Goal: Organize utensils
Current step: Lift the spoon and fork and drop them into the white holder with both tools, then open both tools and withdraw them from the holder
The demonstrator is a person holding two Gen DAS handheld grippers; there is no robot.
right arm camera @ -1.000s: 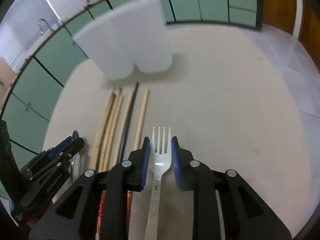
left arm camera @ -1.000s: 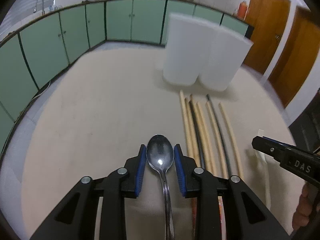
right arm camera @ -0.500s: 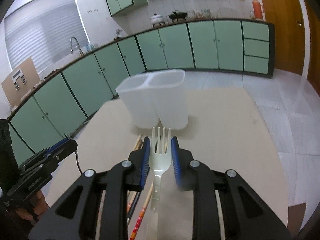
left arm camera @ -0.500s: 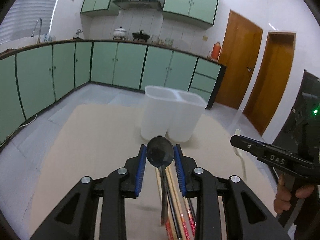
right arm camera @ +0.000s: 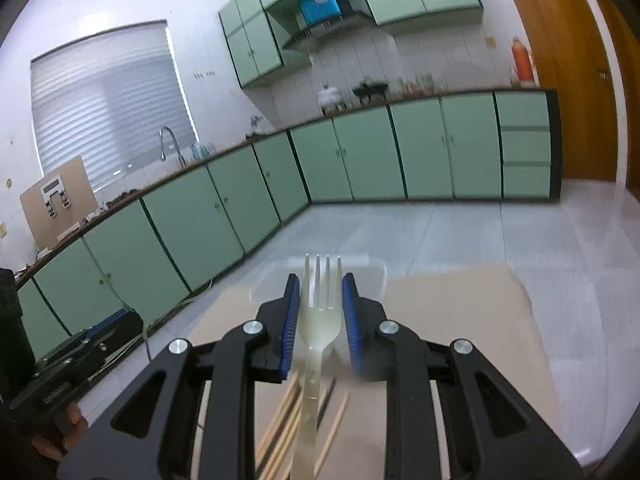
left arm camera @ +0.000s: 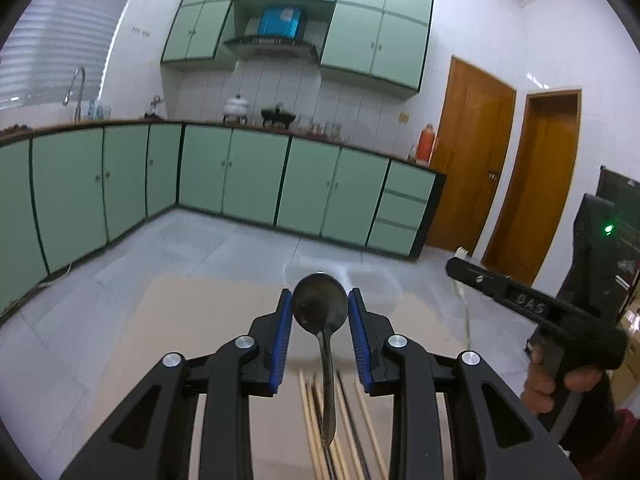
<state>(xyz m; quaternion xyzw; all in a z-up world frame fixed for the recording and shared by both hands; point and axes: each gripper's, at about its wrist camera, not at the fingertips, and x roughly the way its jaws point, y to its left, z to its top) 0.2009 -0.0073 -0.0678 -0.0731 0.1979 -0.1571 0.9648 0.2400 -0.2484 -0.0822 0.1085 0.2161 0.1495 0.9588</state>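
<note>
Utensils are in both grips: the left gripper (left arm camera: 320,312) is clamped on a metal spoon (left arm camera: 320,308) at its bowl, handle hanging toward the bottom of the frame over the chopsticks (left arm camera: 344,432) on the beige table (left arm camera: 180,320). The right gripper (right arm camera: 318,308) pinches a pale plastic fork (right arm camera: 320,312) by its head — tines up, centre frame. A translucent two-part holder (right arm camera: 372,276) sits just beyond — blurred.

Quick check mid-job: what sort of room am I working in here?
A home-style kitchen, most likely: green base cabinets under a long counter, a sink faucet, and a range hood above pots.
</note>
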